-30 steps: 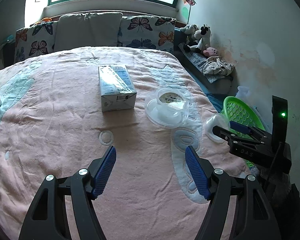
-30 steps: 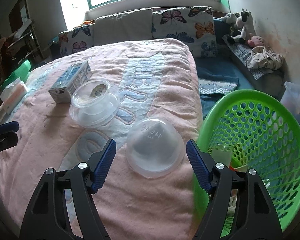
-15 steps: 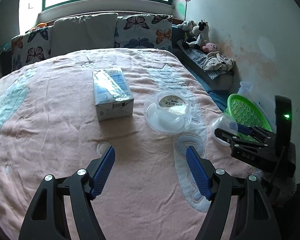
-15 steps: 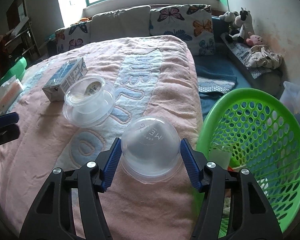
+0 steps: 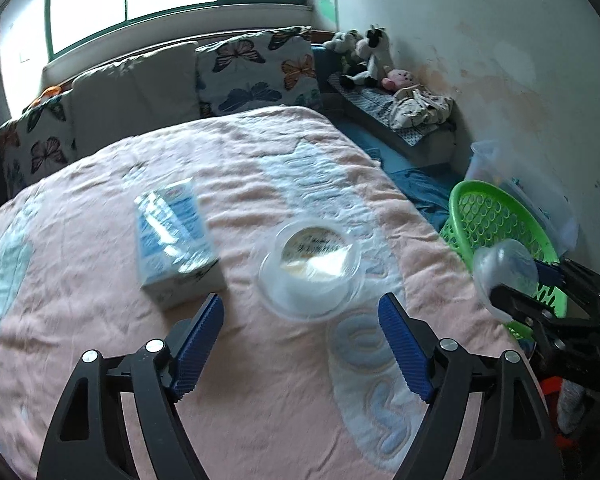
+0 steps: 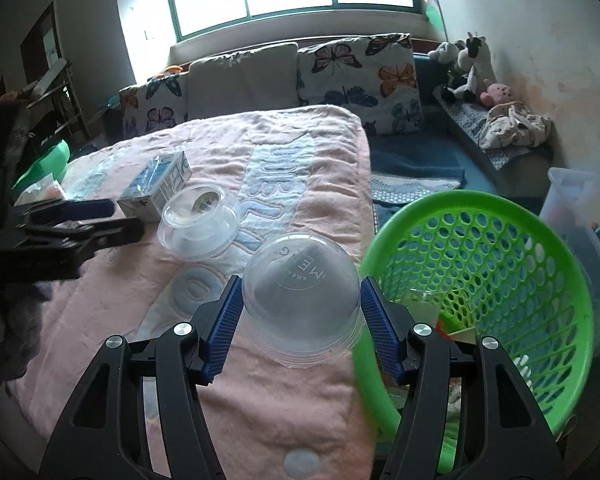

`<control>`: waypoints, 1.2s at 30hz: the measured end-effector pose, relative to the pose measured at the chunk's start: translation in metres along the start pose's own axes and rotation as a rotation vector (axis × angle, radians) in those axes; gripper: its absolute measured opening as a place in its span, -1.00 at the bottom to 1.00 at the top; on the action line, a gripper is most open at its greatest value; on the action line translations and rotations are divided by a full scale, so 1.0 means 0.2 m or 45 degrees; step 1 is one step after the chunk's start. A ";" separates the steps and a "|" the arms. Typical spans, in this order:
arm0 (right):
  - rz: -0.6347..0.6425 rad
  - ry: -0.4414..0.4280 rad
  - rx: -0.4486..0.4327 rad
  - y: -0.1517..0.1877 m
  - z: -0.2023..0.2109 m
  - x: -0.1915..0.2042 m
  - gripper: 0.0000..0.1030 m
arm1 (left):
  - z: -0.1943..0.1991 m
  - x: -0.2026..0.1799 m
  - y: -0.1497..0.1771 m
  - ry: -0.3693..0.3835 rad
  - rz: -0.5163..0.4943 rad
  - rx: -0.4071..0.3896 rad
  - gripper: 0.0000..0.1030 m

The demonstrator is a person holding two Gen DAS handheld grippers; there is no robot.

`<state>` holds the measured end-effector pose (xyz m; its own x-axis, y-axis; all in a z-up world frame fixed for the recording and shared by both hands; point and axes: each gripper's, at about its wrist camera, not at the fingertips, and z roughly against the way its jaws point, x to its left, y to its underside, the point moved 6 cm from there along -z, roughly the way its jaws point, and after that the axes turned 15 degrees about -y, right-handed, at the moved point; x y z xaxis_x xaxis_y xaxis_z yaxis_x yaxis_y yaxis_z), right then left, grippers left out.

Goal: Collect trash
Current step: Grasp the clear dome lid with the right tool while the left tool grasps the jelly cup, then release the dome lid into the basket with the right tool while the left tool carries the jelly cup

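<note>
The right gripper (image 6: 300, 314) clamps a clear domed plastic lid (image 6: 302, 300) between its blue pads, raised off the pink blanket (image 6: 100, 300) just beside the green perforated plastic basket (image 6: 540, 280). The left gripper (image 5: 300, 312) has just been opening, with nothing between its jaws; a clear round plastic container (image 5: 312, 266) lies on the blanket just beyond its fingertips, a blue-and-white carton (image 5: 176, 240) beside that.

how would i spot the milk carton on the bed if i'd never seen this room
Start at the bed's pink blanket, below the butterfly pillows. Among the trash lying on it, the milk carton lies flat just left of the clear round lidded container. It is the only boxy, opaque piece, blue and white, while the container and the clear dome lid are round and see-through.
</note>
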<state>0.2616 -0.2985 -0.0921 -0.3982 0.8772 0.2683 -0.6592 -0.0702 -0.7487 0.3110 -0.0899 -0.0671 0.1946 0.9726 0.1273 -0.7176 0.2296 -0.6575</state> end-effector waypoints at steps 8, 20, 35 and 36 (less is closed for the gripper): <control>-0.016 0.011 -0.026 0.04 0.10 -0.02 0.17 | -0.11 -0.10 -0.08 0.013 -0.131 0.001 0.49; -0.086 0.060 -0.050 0.08 0.19 -0.15 0.17 | -0.25 -0.13 -0.11 0.018 -0.178 0.040 0.49; -0.168 0.158 -0.064 0.12 0.26 -0.34 0.17 | -0.32 -0.14 -0.13 0.006 -0.167 0.046 0.44; -0.175 0.162 -0.065 0.12 0.26 -0.35 0.17 | -0.32 -0.15 -0.13 0.010 -0.164 0.043 0.37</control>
<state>0.2397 -0.3860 -0.0980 -0.2206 0.9301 0.2936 -0.6675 0.0756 -0.7407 0.3662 -0.1264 -0.1007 0.2921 0.9346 0.2031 -0.7084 0.3541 -0.6105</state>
